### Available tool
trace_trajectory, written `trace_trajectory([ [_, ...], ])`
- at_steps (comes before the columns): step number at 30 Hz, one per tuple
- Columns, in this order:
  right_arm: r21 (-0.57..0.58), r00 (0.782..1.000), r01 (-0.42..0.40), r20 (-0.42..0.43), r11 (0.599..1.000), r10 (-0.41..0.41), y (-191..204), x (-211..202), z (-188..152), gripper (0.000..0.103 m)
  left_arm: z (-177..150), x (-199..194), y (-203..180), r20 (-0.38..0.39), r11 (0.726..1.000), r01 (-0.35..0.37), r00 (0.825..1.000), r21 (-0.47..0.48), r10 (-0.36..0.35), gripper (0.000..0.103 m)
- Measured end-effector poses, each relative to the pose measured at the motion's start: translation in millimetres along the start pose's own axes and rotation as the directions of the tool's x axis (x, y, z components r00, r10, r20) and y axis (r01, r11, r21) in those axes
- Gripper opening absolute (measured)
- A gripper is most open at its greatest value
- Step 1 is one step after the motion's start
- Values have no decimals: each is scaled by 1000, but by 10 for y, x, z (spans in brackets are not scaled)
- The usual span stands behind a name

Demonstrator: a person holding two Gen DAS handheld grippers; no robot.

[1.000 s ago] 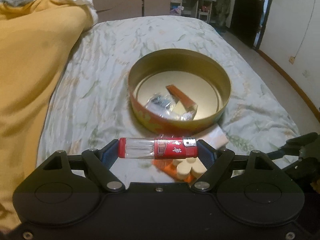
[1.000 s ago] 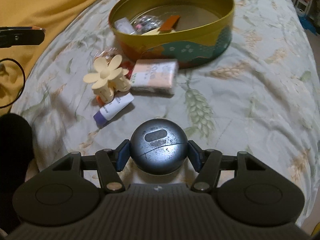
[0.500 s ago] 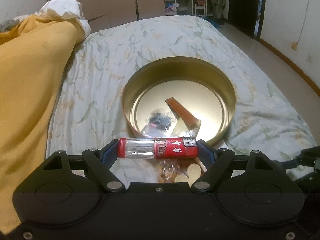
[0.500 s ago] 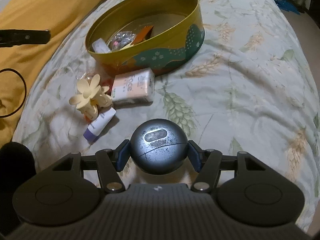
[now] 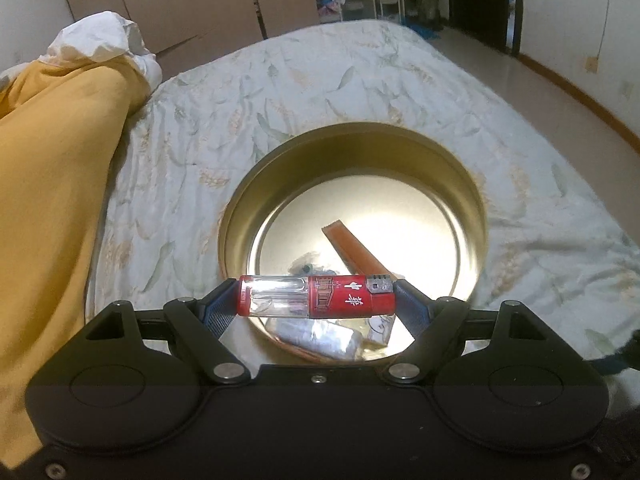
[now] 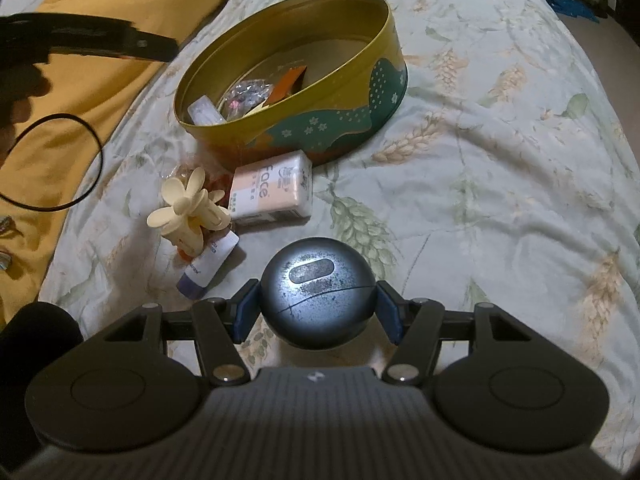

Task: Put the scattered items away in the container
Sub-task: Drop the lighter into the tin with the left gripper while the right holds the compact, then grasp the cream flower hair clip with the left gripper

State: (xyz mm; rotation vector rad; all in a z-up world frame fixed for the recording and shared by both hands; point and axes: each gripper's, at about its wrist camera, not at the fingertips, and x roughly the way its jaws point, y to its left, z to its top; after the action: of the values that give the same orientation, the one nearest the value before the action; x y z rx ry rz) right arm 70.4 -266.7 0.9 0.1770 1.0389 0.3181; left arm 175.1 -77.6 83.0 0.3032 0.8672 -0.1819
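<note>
Left wrist view: left gripper clamps the red lighter crosswise, round tin open toward twelve o'clock; right gripper grips a grey ball, farther off.

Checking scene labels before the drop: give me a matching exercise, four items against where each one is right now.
Items:
1. red lighter
2. round grey case
3. flower hair clip
4. orange strip

Places:
A. on the bedspread, outside the tin
B. inside the tin, on its floor
C. clamped in the left gripper
D. clamped in the right gripper

Pairs: 1-C, 2-D, 3-A, 4-B
</note>
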Motion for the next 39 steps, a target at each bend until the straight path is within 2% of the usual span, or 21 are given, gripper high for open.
trace_trajectory([
  [5, 11, 1000, -3, 0, 1000, 3, -14, 1, -2, 63, 126, 231, -57, -12, 1000, -14, 1000, 2, 14, 83],
  [7, 10, 1000, -5, -1, 1000, 5, -16, 2, -1, 63, 150, 270, -55, -18, 999, -43, 999, -16, 43, 96],
  [9, 10, 1000, -5, 1, 1000, 5, -16, -1, -1, 63, 131, 253, -23, -5, 999, -46, 999, -25, 46, 99],
  [15, 16, 1000, -16, 2, 1000, 16, -24, 6, 0, 63, -93, 245, 74, -52, 999, -9, 999, -38, 7, 99],
  [25, 27, 1000, -23, 8, 999, 23, -43, -6, -2, 63, -666, 229, -43, -118, 996, 78, 990, 36, -73, 99],
  [39, 45, 1000, -22, 9, 999, 21, -80, -4, -2, 63, -1006, 394, -283, -203, 989, 148, 969, 14, -142, 99],
])
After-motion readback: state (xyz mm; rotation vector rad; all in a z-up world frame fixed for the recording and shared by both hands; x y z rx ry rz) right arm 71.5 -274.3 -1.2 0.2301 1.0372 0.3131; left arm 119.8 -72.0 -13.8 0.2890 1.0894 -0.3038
